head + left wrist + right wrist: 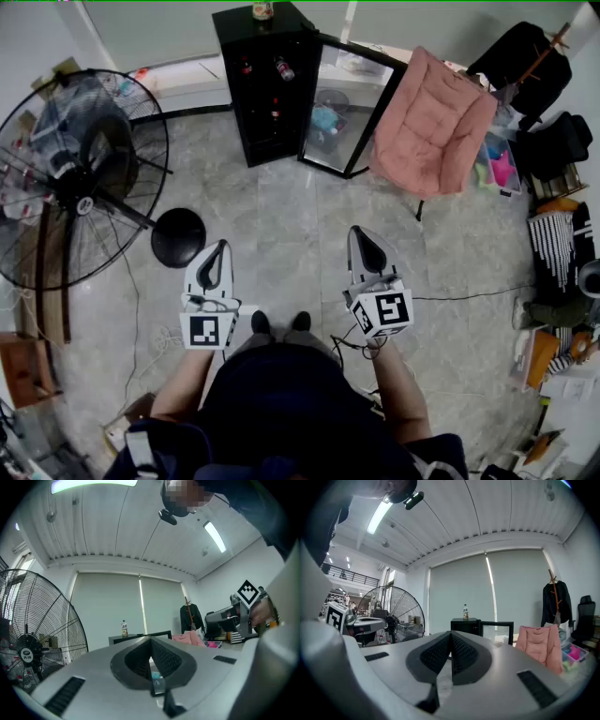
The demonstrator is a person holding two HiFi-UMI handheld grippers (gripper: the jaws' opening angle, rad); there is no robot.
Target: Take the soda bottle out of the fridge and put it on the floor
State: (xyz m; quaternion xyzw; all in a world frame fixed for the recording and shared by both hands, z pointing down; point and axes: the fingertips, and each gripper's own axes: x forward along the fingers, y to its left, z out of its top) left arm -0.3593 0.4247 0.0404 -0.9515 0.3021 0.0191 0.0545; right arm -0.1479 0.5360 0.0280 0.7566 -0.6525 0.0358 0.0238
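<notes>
The grey tiled floor [281, 225] between the person's shoes [279, 323] and the black fridge [267, 94] lies bare, a broad lane straight ahead of the left gripper [218, 246] and the right gripper [361, 232]. The fridge's glass door [342, 112] stands swung out to the right, so the shelves are open from the front, while the door walls off that side. Just beyond it a pink chair [433, 122] crowds the right. On the left stands a large floor fan [80, 178], and its round black base [178, 237] sits near the left gripper's tip. A thin cable [469, 296] crosses the floor at the right.
</notes>
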